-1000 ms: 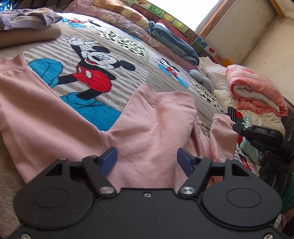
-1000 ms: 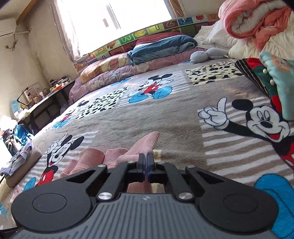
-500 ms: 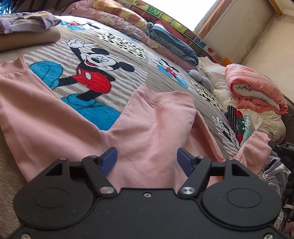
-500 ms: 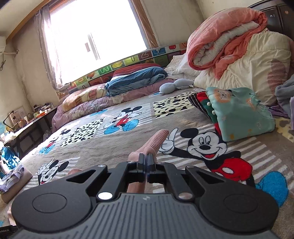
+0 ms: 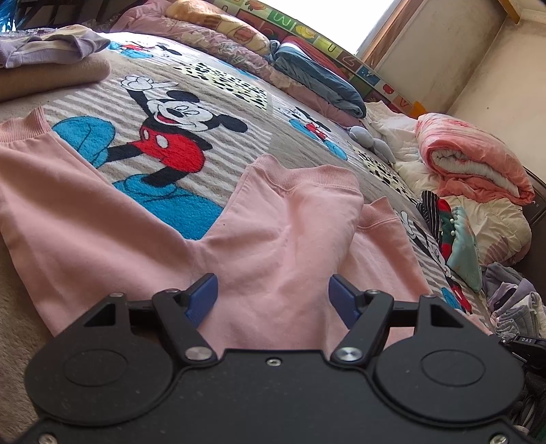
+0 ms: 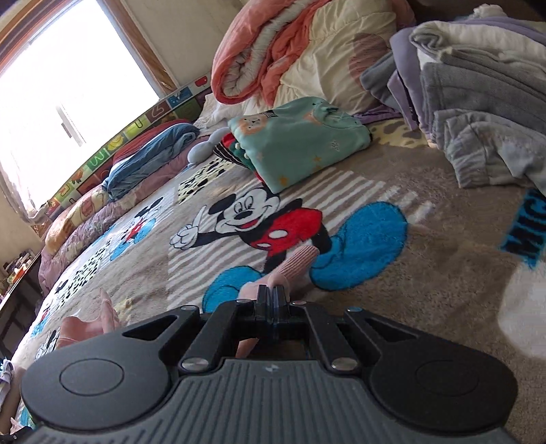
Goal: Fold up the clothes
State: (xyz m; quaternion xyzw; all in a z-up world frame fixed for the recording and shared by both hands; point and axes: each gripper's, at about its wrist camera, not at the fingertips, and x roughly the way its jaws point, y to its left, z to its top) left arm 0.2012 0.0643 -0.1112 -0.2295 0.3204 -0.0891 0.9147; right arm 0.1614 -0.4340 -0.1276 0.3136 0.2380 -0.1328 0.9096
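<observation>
Legible writing: in the left wrist view, the letters "DAS" appear in white on a black device (image 5: 527,343) at the 4 o'clock edge of the frame. The alphabet border mat (image 5: 307,30) along the far wall at 12 o'clock shows a "W" tile and further letter tiles that cannot be read with certainty. In the right wrist view, the Mickey Mouse blanket (image 6: 443,273) carries blue block lettering at 3 o'clock, cut off by the frame edge; only "MIC" can be made out.

Left gripper (image 5: 273,300): jaws stand wide apart, blue pads visible on both fingers. Nothing is clamped. The gripper sits low over the pink garment (image 5: 273,232); whether the pads touch the fabric cannot be told.

Right gripper (image 6: 270,297): jaws are together, pinched on a ribbed cuff (image 6: 300,261) of the pink garment. The cuff projects forward of the fingertips toward 12 o'clock, over the blue part of the Mickey figure printed on the blanket. More pink fabric trails to 8 o'clock of the gripper.

Location of the garment: spread on the blanket on the bed. In the left wrist view it fills the centre of the frame, with one ribbed-edged part reaching to 9 o'clock and another ribbed hem lying at centre.

Other items noted: a folded teal garment (image 6: 300,136) at 12 o'clock in the right wrist view; a pile of grey and lilac clothes (image 6: 477,102) at 2 o'clock; a rolled salmon quilt (image 5: 474,160) at 2 o'clock in the left wrist view.
</observation>
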